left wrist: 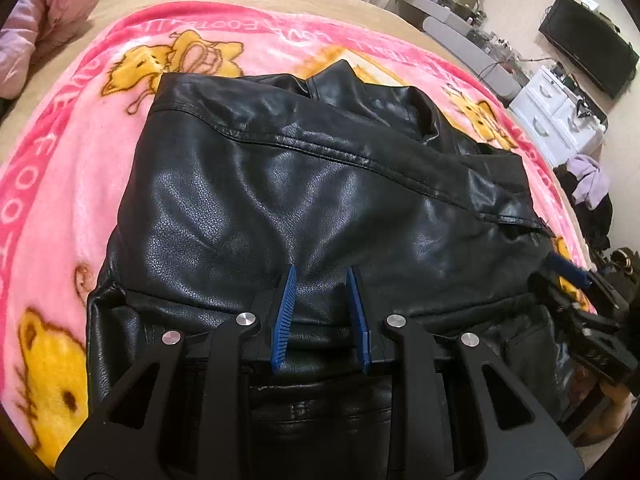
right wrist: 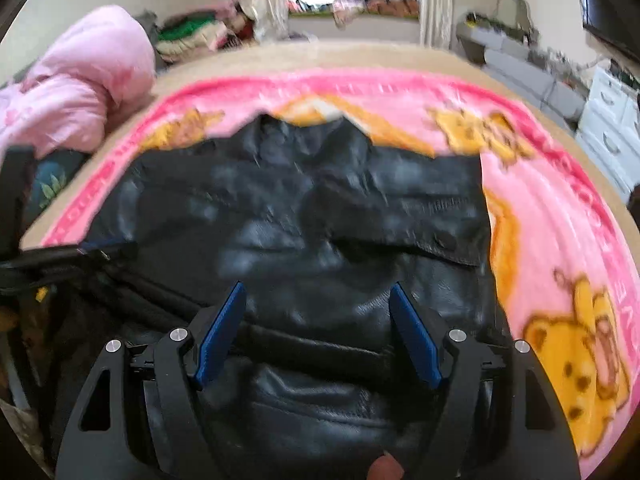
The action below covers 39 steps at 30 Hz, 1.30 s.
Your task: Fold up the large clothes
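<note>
- black leather jacket (left wrist: 320, 184) lies flat on pink blanket (left wrist: 60, 200)
- left tongs (left wrist: 322, 276) over jacket hem, released
- right tongs (right wrist: 318, 292) over jacket, spread wide, empty

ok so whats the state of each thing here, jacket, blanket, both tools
black leather jacket: lying on the blanket, partly folded, held by neither tool
pink blanket: spread flat under the jacket
left tool: open, narrow gap, over the jacket
right tool: open wide, over the jacket

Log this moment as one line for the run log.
jacket: partly folded on pink blanket | left gripper: open, over hem | right gripper: open wide, above jacket
</note>
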Available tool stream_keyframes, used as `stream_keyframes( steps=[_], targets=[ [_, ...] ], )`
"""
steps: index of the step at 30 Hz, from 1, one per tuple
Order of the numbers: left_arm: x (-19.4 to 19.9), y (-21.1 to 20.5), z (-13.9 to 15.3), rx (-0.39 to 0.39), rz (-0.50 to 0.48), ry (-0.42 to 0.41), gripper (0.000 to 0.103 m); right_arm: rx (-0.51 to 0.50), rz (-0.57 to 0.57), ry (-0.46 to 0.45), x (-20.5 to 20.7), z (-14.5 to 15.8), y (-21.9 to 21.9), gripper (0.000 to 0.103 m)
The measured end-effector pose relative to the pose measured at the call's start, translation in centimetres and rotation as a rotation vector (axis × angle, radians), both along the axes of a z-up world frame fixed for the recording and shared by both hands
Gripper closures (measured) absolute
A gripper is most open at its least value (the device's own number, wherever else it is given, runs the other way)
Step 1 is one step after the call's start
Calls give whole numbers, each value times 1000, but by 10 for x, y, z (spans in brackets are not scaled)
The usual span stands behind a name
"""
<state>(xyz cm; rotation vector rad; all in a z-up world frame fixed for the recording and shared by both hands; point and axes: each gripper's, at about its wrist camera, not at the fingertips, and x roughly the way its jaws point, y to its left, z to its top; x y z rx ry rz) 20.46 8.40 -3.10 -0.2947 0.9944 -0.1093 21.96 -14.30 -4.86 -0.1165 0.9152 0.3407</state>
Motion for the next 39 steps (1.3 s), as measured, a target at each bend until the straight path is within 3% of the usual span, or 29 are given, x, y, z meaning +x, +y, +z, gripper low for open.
stream_keyframes(
  steps=[2,4,9,13,19,21,27,39],
  targets=[
    [-1,-2,1,11,-3,-2,84,-65,-36,17,2,-15,-6,29],
    [-2,-4,1,22,-11,-2,84,-10,-39,34,3,-21,-14,29],
    [-3,-7,3,59,-25,-8,84,6,-41,13,-3,-12,-15,28],
    [-6,-5,9,33,-27,-21,77,73,-40,-32,-14,2,-21,26],
    [-13,-3,21,37,-17,-51,53,128,-52,-46,-22,12,-27,14],
    [-14,-1,25,38,-3,-57,34,137,-49,-51,-24,15,-27,11],
    [-21,2,35,50,23,-79,10,136,-45,-79,-30,25,-23,6],
    [-44,-3,42,94,16,-100,9,139,-52,-113,-46,38,-20,5]
  ],
)
